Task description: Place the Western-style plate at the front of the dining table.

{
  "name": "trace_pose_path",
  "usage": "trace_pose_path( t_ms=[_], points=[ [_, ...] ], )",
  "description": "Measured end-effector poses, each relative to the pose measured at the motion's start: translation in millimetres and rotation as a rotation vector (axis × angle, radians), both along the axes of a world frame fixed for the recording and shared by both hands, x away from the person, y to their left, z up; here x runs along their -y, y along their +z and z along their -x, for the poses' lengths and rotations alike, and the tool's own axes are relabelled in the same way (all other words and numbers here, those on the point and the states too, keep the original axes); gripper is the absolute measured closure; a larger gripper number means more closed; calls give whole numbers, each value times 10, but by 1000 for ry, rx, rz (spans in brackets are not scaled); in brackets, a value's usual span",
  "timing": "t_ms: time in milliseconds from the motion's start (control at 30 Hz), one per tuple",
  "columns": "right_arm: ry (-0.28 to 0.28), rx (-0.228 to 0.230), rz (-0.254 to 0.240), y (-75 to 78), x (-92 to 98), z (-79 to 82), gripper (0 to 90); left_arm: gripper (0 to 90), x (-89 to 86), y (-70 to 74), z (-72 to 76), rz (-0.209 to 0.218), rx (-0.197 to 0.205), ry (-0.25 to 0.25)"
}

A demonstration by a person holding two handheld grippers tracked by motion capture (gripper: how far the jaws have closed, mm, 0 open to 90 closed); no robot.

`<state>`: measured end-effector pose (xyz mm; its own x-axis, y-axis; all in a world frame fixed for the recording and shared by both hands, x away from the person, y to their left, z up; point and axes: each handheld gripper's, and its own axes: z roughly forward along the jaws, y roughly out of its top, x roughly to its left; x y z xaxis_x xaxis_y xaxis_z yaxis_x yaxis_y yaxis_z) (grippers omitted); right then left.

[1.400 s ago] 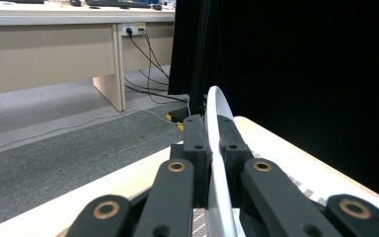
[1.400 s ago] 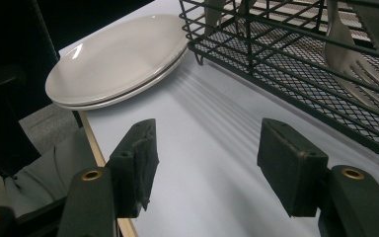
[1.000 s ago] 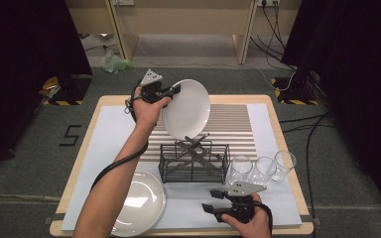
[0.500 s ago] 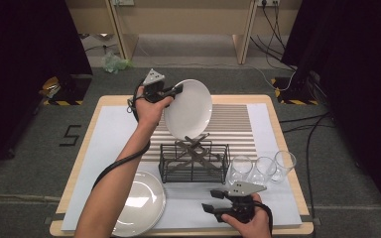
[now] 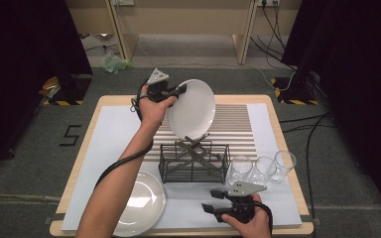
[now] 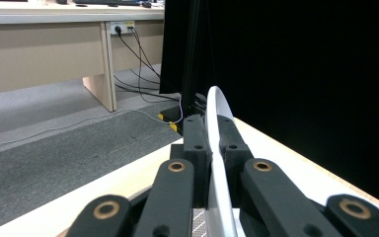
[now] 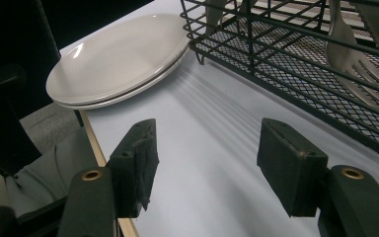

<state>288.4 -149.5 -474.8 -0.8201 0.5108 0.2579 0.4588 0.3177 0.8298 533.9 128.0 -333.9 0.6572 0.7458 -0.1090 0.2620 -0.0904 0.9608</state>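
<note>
The left hand-held gripper (image 5: 182,89) is clamped on the rim of a white plate (image 5: 192,109), holding it up on edge above the black wire rack (image 5: 194,161) in the middle of the tabletop (image 5: 104,134); in the left gripper view the rim (image 6: 216,128) runs straight up between the two black jaws, which pinch it from both faces. The plate looks like glazed ceramic, so I judge it stiff, fairly heavy for a rim-only hold, slick and breakable. A pinch at one edge leaves the weight hanging off to the side (it will want to swing or slip), so a deep bite across the rim, kept vertical, seems the safest hold. The right hand-held gripper (image 5: 213,201) rests near the front edge with its jaws apart and nothing between them, beside a second plate (image 7: 118,57) lying flat.
</note>
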Motion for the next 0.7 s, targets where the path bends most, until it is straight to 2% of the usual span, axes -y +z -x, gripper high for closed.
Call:
trace_pose_path(
  t_ms=[700],
  points=[
    [5,-1,0,-5,-7,0,408,856,95,-34,-23,-8,-13,-14]
  ],
)
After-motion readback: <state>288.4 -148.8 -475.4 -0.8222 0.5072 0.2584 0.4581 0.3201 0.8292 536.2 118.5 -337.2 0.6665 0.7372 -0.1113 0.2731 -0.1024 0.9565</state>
